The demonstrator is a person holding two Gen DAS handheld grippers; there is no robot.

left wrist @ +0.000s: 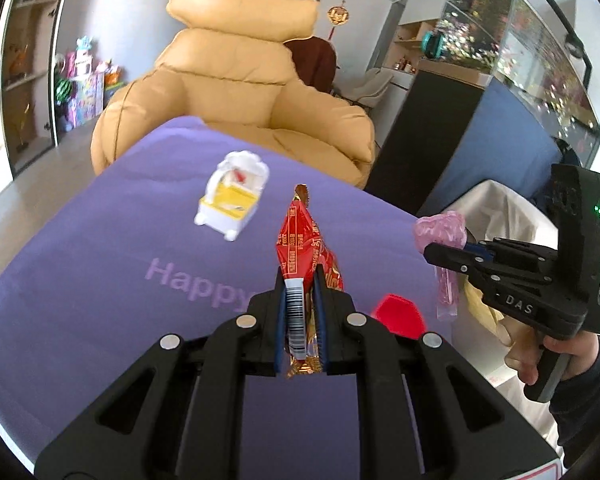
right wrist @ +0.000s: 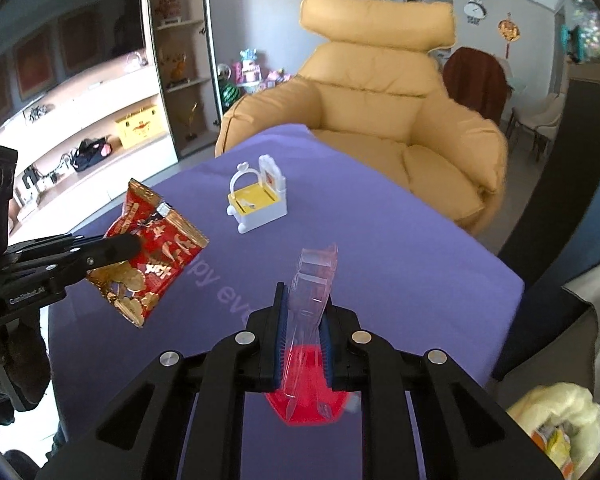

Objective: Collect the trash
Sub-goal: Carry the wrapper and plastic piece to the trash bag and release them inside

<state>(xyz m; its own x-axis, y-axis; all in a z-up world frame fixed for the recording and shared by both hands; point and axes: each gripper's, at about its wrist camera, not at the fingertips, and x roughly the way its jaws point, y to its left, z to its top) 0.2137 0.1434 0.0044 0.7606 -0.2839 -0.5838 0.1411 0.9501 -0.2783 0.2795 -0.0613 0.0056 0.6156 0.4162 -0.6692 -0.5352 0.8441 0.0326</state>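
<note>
Left hand-held gripper [left wrist: 302,316] clamps red snack wrapper [left wrist: 306,240], long axis pointing forward.

"Happy" printed on purple worktop cover [left wrist: 172,276]; "DAS" label on your right claw [left wrist: 440,254]; "CamRobot.AI" on left claw [right wrist: 134,246].

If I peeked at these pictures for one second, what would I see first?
Probably the shiny red snack bag, pinched in the left tool and held up above the purple tablecloth. Next, the clear pink wrapper clamped in the right tool, with a red lid lying on the cloth below it. Behind the table sits a big tan armchair, and a little white and yellow toy stands on the cloth.
</note>
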